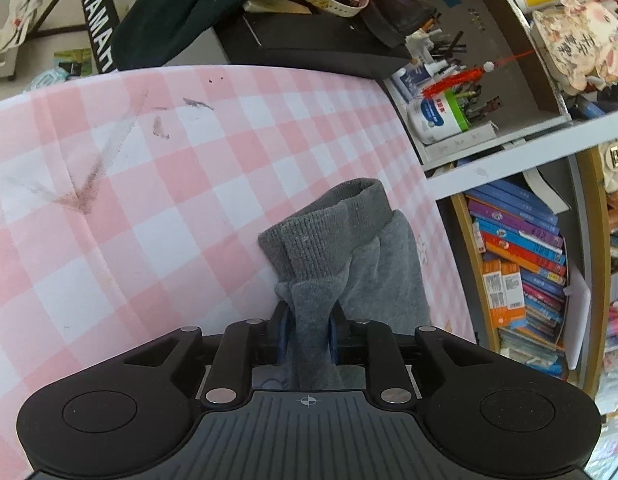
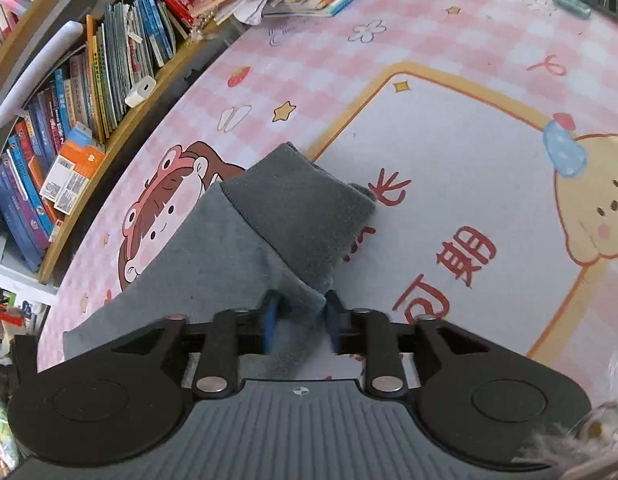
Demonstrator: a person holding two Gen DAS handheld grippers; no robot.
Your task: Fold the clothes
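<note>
While we view both wrists, left gripper (image 1: 307,330) pinching grey knitted garment (image 1: 341,248) on pink checked table mat (image 1: 149,200), right gripper (image 2: 300,320) slack around its fold (image 2: 301,216).

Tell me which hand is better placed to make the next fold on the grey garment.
Probably left. The left tool has the grey garment bunched between its pads just behind the ribbed cuff. The right tool stands wider, with fabric lying loosely between its pads.
</note>
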